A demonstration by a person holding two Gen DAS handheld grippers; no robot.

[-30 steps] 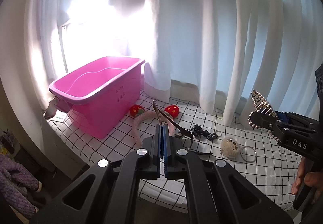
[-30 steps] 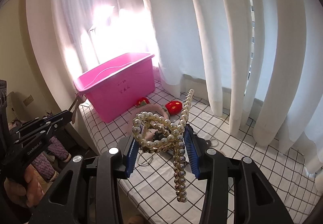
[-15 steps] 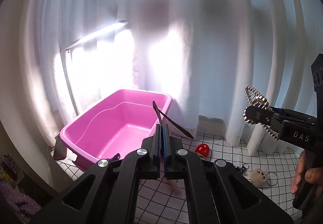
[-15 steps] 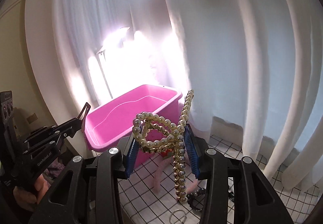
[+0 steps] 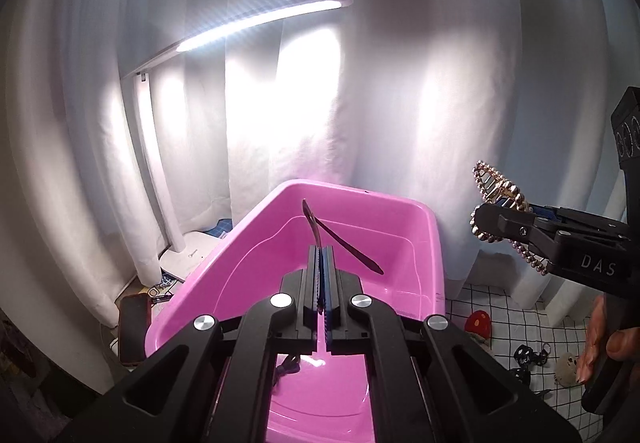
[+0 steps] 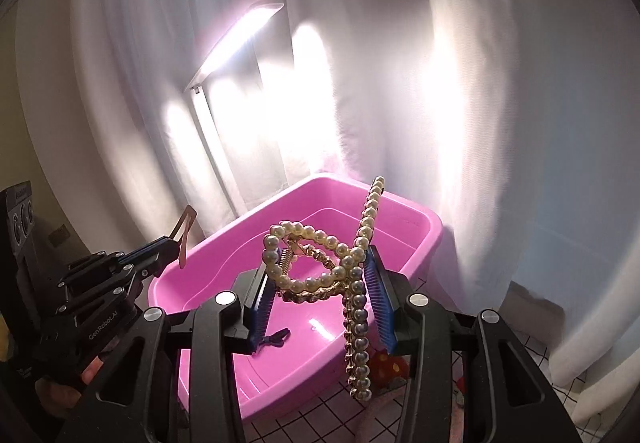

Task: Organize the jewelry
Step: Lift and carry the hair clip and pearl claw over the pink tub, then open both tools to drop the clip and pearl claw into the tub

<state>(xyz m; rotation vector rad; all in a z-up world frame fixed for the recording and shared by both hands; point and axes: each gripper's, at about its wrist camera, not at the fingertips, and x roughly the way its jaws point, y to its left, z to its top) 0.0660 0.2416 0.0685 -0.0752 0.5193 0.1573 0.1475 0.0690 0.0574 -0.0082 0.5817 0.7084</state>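
One glossy pink plastic bin [image 5: 360, 227] fills the lower middle of the left wrist view, a small dark item on its floor. The left gripper [image 5: 320, 263], jaws shut tight, pinches a thin brown snap hair clip [image 5: 340, 239] above it. From the right wrist, the right gripper [image 6: 320, 295], jaws part-open, clamps a gold pearl-beaded claw clip [image 6: 320, 263] over the same bin [image 6: 420, 235].

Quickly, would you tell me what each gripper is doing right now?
Left gripper: closed on the thin hair clip.
Right gripper: closed on the pearl hair claw.
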